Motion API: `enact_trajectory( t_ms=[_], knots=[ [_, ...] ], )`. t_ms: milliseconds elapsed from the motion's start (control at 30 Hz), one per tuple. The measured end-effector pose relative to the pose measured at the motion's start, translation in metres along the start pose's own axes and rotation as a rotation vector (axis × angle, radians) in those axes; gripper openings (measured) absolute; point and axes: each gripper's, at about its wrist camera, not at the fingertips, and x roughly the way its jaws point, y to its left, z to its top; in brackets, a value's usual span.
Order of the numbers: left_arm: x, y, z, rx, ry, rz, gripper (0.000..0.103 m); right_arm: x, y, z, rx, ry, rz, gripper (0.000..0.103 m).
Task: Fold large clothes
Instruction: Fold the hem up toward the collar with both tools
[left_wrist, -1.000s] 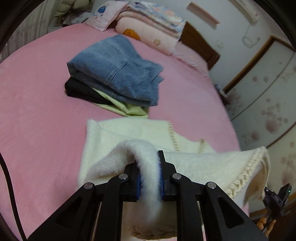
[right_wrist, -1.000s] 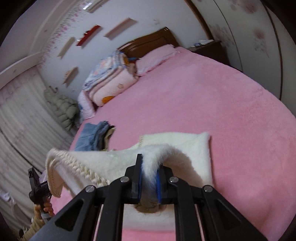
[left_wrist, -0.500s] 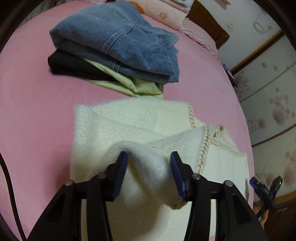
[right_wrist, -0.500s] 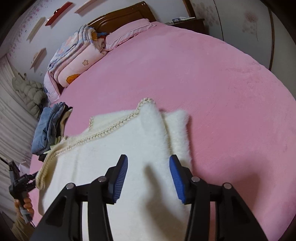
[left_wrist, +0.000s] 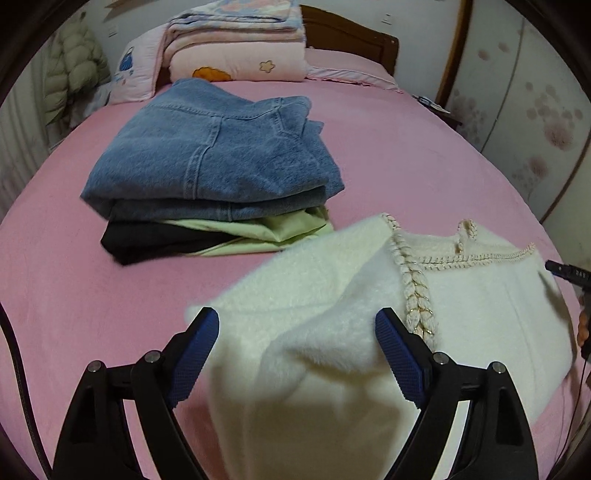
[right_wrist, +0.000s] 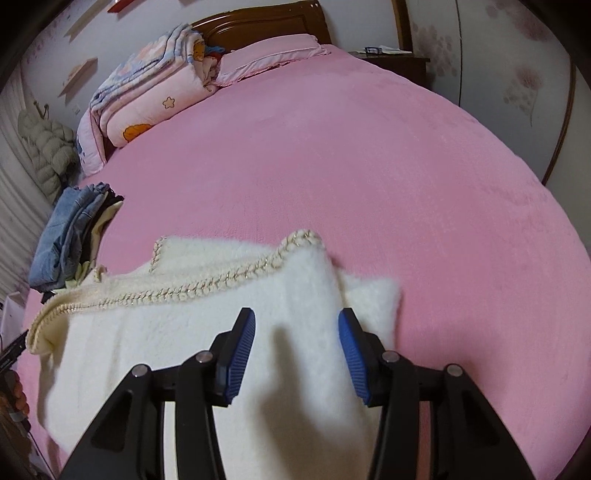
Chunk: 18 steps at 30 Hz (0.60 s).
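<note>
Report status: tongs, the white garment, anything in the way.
Left tongs open, right tongs open, both over the cloth. White fleece garment lies folded on pink bed. Stack of folded clothes sits just beyond it.

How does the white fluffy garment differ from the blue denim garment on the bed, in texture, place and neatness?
The white fluffy garment is furry with braided trim; the blue denim garment is smooth with stitched seams. The white one lies directly on the pink bed, in front of both open grippers; the denim one tops a pile of folded clothes, farther away. The white fold looks loose and uneven; the denim is a compact block. Both are folded.
</note>
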Motion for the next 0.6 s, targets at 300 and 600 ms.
enact_trajectory(
  t_ms=[300,600],
  knots=[
    [0.006,-0.013,0.003,0.139,0.047,-0.141,0.086,0.026,0.006,0.013,-0.035,0.033,0.004,0.048],
    [-0.003,-0.007,0.009,0.056,0.036,-0.351,0.086,0.041,0.014,0.01,-0.062,0.023,-0.016,0.055]
  ],
)
